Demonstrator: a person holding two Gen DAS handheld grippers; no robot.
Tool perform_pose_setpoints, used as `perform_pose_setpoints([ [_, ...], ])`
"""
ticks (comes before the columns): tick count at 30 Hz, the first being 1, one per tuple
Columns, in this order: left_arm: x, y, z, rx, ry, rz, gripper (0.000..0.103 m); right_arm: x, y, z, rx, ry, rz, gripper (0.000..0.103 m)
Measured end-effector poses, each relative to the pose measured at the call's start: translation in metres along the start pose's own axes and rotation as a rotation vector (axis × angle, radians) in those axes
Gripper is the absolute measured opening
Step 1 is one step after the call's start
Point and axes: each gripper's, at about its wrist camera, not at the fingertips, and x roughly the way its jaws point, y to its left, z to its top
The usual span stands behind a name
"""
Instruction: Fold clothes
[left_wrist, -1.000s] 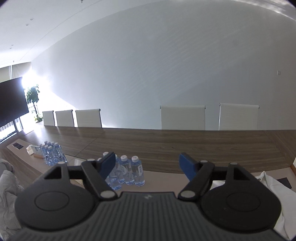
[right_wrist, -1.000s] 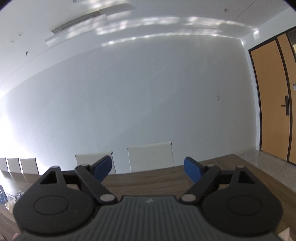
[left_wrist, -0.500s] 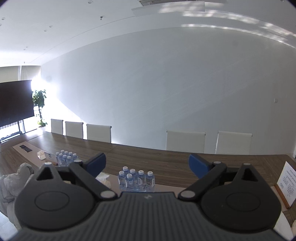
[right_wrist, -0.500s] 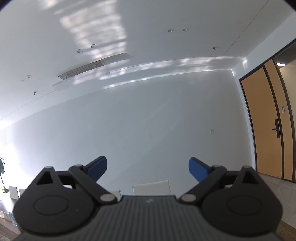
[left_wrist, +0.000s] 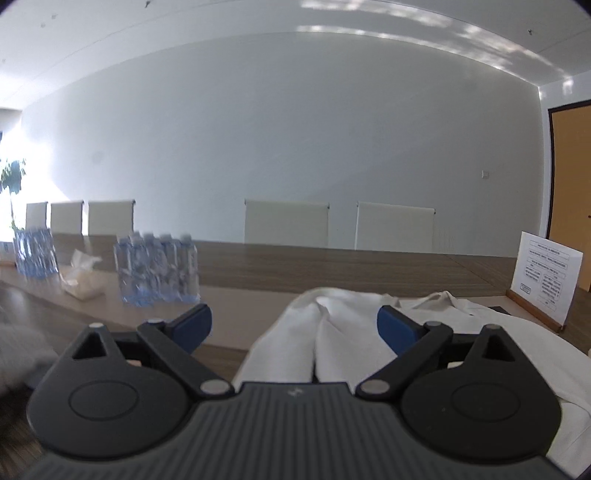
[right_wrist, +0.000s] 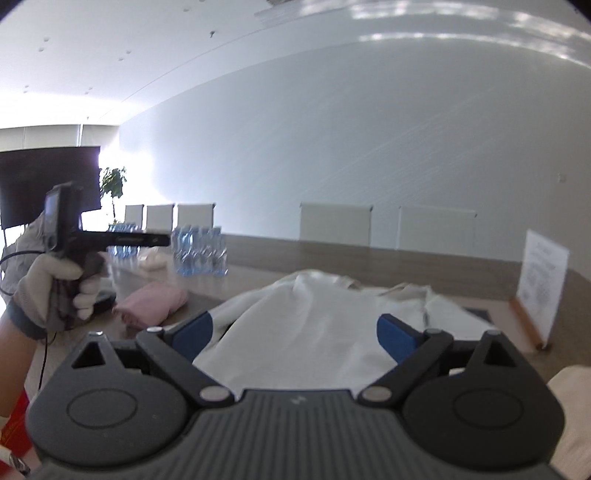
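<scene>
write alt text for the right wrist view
The open right tool points over a rumpled white garment on a long wooden table. At left, a gloved hand holds the left tool beside a pink cloth and water bottles.

a garment (left_wrist: 343, 332) lies spread on the counter (left_wrist: 332, 266), directly ahead of both tongs. the left tongs (left_wrist: 293, 328) stand wide over its near folds, and the right tongs (right_wrist: 293, 328) likewise frame it. to the left of the garment, farther along the counter, stands a pack of bottles (left_wrist: 157, 271); a tissue packet (left_wrist: 79, 278) lies left of that, and a second pack of bottles (left_wrist: 35, 253) stands beyond it. a folded cloth (right_wrist: 151, 304) lies on the counter left of the garment, nearer than the bottles. a standing sign (left_wrist: 546, 277) sits at the garment's right. chairs (left_wrist: 286, 223) line the counter's far side against the wall.
</scene>
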Motion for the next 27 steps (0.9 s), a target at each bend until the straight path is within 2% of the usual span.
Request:
perform_pose_setpoints([
  [1,0.012,-0.006,-0.025,-0.041,0.017,-0.018,0.096,0.008,0.026,-0.042,-0.035,0.026,0.018,0.097],
  [3,0.026,-0.012,-0.058,-0.098,0.03,-0.041,0.096,0.044,0.07,-0.079,-0.125,0.066,0.024,0.096],
  [6,0.039,-0.016,-0.085,-0.097,0.021,-0.053,0.096,0.086,0.152,-0.138,-0.22,0.113,0.021,0.096],
  [7,0.038,-0.019,-0.083,-0.074,0.036,-0.044,0.096,0.126,0.178,-0.139,-0.225,0.127,0.019,0.096],
  [8,0.037,-0.021,-0.082,-0.054,0.05,-0.038,0.096,0.149,0.188,-0.137,-0.214,0.139,0.019,0.096],
  [11,0.036,-0.016,-0.08,-0.066,0.056,-0.071,0.096,0.198,0.2,-0.136,-0.167,0.174,0.02,0.096],
  [13,0.03,-0.011,-0.082,-0.108,0.087,-0.061,0.096,0.202,0.194,-0.112,-0.136,0.191,0.029,0.096],
  [15,0.029,-0.005,-0.083,-0.14,0.133,-0.078,0.096,0.219,0.194,-0.107,-0.114,0.212,0.047,0.096],
  [17,0.034,-0.001,-0.087,-0.157,0.168,-0.085,0.096,0.235,0.196,-0.107,-0.099,0.239,0.065,0.091],
  [18,0.035,0.0,-0.089,-0.164,0.182,-0.085,0.096,0.257,0.191,-0.102,-0.09,0.256,0.076,0.081],
  [19,0.035,-0.001,-0.09,-0.158,0.182,-0.077,0.096,0.267,0.188,-0.1,-0.07,0.265,0.083,0.067],
  [20,0.035,-0.001,-0.091,-0.152,0.182,-0.068,0.096,0.271,0.187,-0.099,-0.048,0.27,0.089,0.059],
  [22,0.034,-0.003,-0.092,-0.131,0.176,-0.05,0.096,0.271,0.168,-0.082,0.004,0.271,0.086,0.024],
  [24,0.032,-0.006,-0.093,-0.104,0.167,-0.029,0.096,0.285,0.144,-0.064,0.052,0.257,0.072,0.013],
  [27,0.032,-0.011,-0.095,-0.069,0.175,-0.033,0.096,0.265,0.118,-0.042,0.077,0.172,0.022,0.01],
])
